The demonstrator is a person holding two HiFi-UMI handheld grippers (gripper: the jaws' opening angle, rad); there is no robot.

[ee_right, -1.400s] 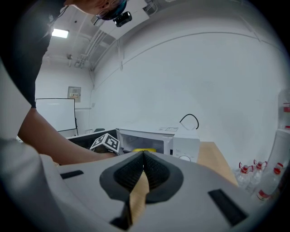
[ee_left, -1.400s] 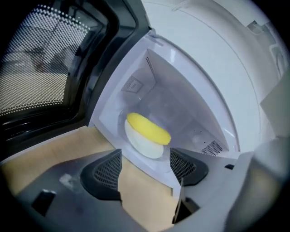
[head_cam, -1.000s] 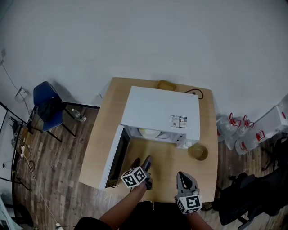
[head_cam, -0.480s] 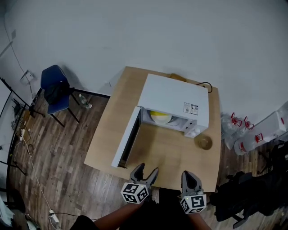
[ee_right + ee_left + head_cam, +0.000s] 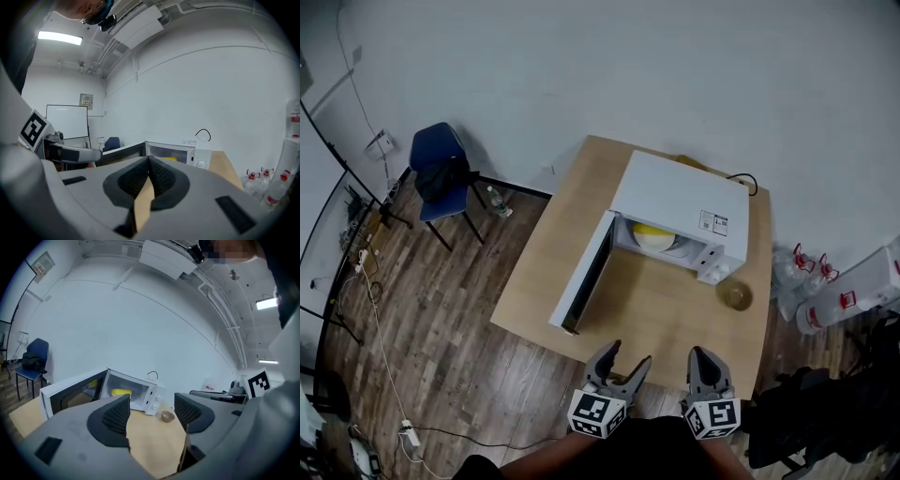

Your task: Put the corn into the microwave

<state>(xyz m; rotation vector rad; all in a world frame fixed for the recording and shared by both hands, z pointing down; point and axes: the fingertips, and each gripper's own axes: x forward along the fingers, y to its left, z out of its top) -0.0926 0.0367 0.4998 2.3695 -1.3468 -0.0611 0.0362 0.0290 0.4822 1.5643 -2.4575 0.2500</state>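
The white microwave (image 5: 675,208) stands on the wooden table (image 5: 666,314) with its door (image 5: 586,281) swung open to the left. Inside it the yellow corn (image 5: 652,231) lies on a pale plate; the corn (image 5: 121,392) also shows in the left gripper view. My left gripper (image 5: 628,356) hovers at the table's near edge, open and empty. To its right, my right gripper (image 5: 704,356) is shut with nothing between its jaws. Both are well short of the microwave (image 5: 174,152).
A small tan bowl (image 5: 736,296) sits on the table right of the microwave. A blue chair (image 5: 441,169) stands on the wooden floor at left. Water jugs (image 5: 830,291) and a black chair (image 5: 825,412) are at right. A cable trails over the floor at left.
Both grippers have drawn back from over the table to its near edge. The head view has backed away, so the microwave looks farther. The left gripper stays open, the right shut.
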